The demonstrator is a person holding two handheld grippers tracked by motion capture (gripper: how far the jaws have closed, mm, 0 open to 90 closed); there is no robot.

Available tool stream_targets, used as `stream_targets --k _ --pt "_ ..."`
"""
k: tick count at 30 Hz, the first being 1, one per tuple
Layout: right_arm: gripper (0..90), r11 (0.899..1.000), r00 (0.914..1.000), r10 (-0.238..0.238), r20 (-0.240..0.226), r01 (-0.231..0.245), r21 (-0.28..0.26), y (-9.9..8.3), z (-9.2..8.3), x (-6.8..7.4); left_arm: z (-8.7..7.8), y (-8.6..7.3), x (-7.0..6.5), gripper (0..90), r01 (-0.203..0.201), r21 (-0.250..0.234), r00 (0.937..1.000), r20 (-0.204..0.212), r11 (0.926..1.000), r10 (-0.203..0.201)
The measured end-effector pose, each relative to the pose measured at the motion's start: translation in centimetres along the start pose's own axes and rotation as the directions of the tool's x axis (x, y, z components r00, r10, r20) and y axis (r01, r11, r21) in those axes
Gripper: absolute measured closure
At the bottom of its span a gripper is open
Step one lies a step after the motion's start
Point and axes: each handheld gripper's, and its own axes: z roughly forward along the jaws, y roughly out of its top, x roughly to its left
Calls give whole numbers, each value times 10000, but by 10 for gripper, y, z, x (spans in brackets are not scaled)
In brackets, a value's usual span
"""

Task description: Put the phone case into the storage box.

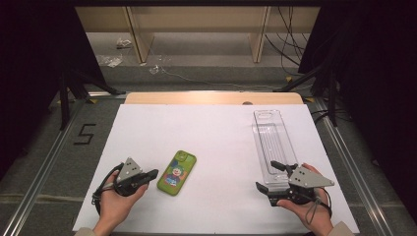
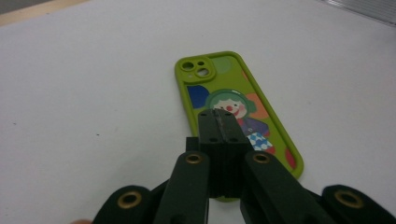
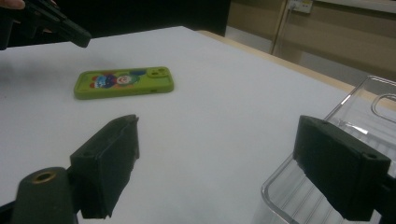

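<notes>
Left gripper jaws pressed together above the green phone case; right gripper gapes wide, straddling the clear tray's near end.

Overhead view; two low, table-level views

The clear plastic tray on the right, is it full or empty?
Empty. The clear plastic tray shows nothing but its own ribbed bottom; the green phone case lies apart on the white table.

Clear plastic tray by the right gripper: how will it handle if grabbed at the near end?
The clear tray looks thin-walled and long, so it probably flexes or droops when lifted by one end. Its glossy plastic may slip between the pads. Empty, it likely weighs little and would skid on the white table if nudged.
</notes>
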Motion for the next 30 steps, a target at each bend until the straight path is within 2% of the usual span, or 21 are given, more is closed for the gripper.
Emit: stream_targets --k 4,10,15,19,25,28,30 --pt "156 10000 10000 4 -16 -4 -7 0 0 0 5 4 -7 898 -54 239 9993 369 9997 45" --pt "156 10000 10000 10 3 -10 3 0 0 0 22 6 -22 898 -717 778 9945 825 9944 652" --pt "157 10000 10000 14 -7 -14 5 0 1 1 31 8 -29 898 -1031 1174 9901 1077 9877 905" --pt "157 10000 10000 11 -12 -11 7 0 1 0 36 10 -34 898 -1105 1471 9888 1158 9829 938" --pt "158 10000 10000 45 -9 -45 -18 0 3 -1 47 12 -42 898 -1474 1903 9832 1351 9706 1229" --pt "158 10000 10000 19 -67 -19 -24 1 4 -1 51 13 -44 898 -1543 2072 9833 1278 9660 1297" --pt "158 10000 9999 -4 -103 4 6 1 6 -1 52 15 -44 898 -1465 2125 9846 1255 9661 1217"
